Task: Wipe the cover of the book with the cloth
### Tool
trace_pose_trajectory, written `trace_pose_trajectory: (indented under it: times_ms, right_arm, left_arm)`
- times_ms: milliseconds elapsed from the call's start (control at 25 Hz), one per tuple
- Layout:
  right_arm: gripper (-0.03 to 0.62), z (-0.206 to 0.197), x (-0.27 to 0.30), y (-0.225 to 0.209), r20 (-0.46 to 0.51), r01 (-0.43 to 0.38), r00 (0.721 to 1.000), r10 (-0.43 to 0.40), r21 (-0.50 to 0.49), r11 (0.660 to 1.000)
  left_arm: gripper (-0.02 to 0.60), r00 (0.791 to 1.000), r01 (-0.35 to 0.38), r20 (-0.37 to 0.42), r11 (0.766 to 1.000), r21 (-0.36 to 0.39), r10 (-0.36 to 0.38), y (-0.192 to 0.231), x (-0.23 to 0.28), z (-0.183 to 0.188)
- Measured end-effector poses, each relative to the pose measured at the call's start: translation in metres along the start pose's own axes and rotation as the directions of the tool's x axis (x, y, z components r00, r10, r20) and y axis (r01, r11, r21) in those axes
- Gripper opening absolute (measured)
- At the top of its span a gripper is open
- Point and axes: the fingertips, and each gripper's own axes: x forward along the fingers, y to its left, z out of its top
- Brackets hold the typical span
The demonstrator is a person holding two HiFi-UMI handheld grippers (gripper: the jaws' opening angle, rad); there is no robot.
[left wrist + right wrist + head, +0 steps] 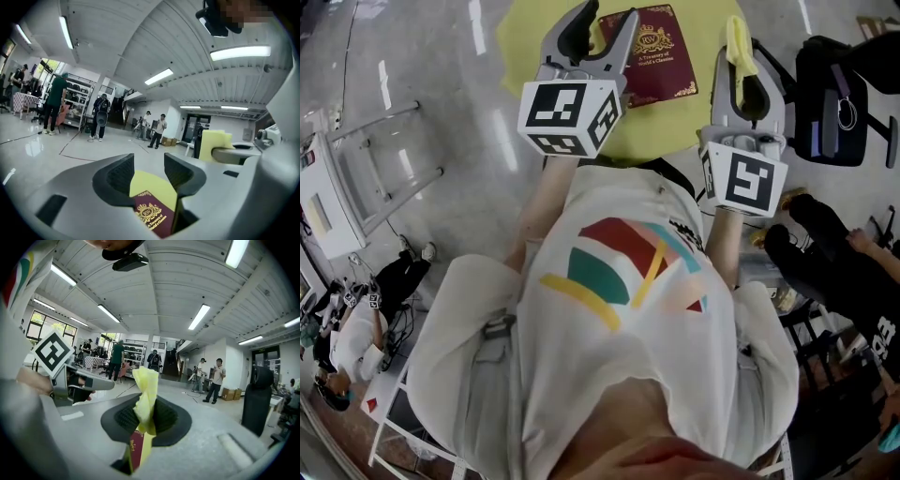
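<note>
Glossy grey floor [441, 112] all round, light strips mirrored in it. White T-shirt [619, 309] with a red, green and yellow print filling the lower head view. Round yellow table [661, 127] [154, 185] at top centre, just ahead of the wearer. White folding frame [347, 187] well off to the left on the floor. Black bag [830, 98] to the right of the table. Other people at the far left and right edges, more standing far back in both gripper views.

Over the table's near left part, the left gripper [607, 14] [149, 171], jaws spread wide and pinching nothing. Only table top and book cover seen past the gap. Black-and-white marker cube [570, 117] at its rear. Over the table's right edge, the right gripper [747, 70] [146, 416], jaws pressed together on the yellow cloth [739, 42] [145, 390], bunched and sticking out past the fingertips. Second marker cube [742, 178] at that one's rear.

Maroon book [652, 56] [153, 218] [136, 451] with gold crest and lettering, flat and closed on the table between the two grippers. Left edge just beside the left gripper's inner finger; contact there: cannot tell. Cloth off to the book's right, clear of the cover in the head view.
</note>
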Motion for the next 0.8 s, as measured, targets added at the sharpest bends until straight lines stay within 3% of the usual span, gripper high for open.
trace_pose_trajectory:
  times_ms: [160,280,440,640,800]
  right_arm:
    - [0.031,-0.005,-0.002,0.000,-0.014,0.002,1.000,-0.002,0.003,1.000]
    - [0.031,-0.010,-0.003,-0.001,-0.025,0.006,1.000,-0.006,0.008,1.000]
    - [0.031,-0.015,-0.003,0.000,-0.036,0.005,0.999,-0.005,0.011,1.000]
    - [0.031,-0.018,-0.003,0.004,-0.045,-0.006,0.999,0.007,0.012,1.000]
    - [0.031,-0.023,-0.002,0.008,-0.061,-0.009,0.998,0.010,0.014,1.000]
  left_arm:
    - [0.196,0.993,-0.004,-0.120,0.999,-0.053,-0.003,0.006,0.007,-0.047]
    - [0.199,0.976,-0.019,-0.218,0.997,-0.078,0.002,0.011,0.011,-0.087]
    - [0.201,0.933,-0.024,-0.357,0.988,-0.150,-0.032,0.012,0.009,-0.142]
    - [0.201,0.894,-0.106,-0.449,0.977,-0.185,0.012,0.027,0.000,-0.186]
    - [0.201,0.842,-0.148,-0.539,0.960,-0.239,-0.004,0.031,-0.005,-0.217]
